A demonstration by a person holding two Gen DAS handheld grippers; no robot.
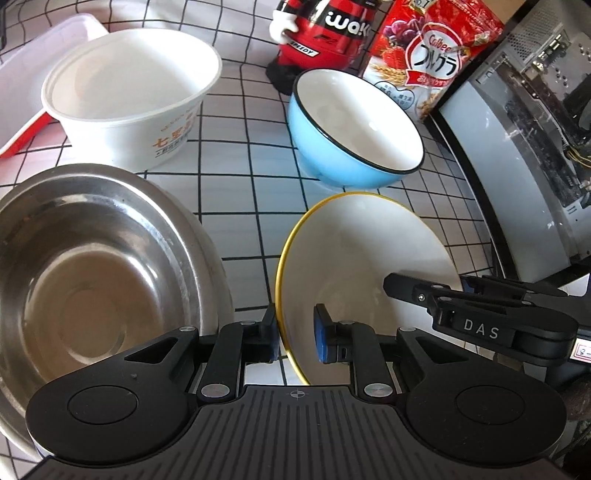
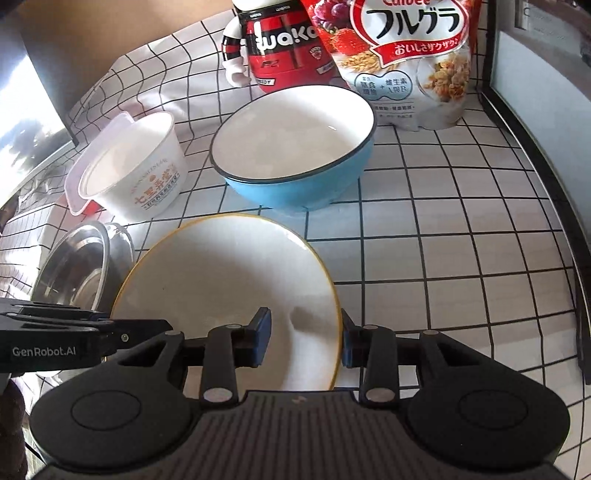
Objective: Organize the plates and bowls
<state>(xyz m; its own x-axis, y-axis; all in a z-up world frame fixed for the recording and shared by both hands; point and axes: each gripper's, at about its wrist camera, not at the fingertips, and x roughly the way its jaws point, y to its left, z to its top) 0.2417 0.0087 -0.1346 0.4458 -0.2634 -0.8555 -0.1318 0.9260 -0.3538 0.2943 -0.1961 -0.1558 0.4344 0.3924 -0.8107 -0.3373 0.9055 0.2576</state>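
Observation:
A white plate with a yellow rim (image 1: 365,258) (image 2: 229,280) is between both grippers. My left gripper (image 1: 295,338) straddles its left rim, jaws apart, not pinching. My right gripper (image 2: 304,341) straddles its right rim, also with a gap at the inner pad. A blue bowl with a white inside (image 1: 354,125) (image 2: 295,147) stands beyond the plate. A steel bowl (image 1: 96,280) (image 2: 85,266) sits to the left. A white paper bowl with orange print (image 1: 133,96) (image 2: 136,173) stands at the far left.
A red figure-shaped bottle (image 1: 317,33) (image 2: 280,48) and a cereal bag (image 1: 428,55) (image 2: 410,62) stand at the back. A clear lidded box (image 1: 40,70) lies behind the paper bowl. A grey appliance (image 1: 524,147) borders the right side. The tabletop is a white gridded cloth (image 2: 461,240).

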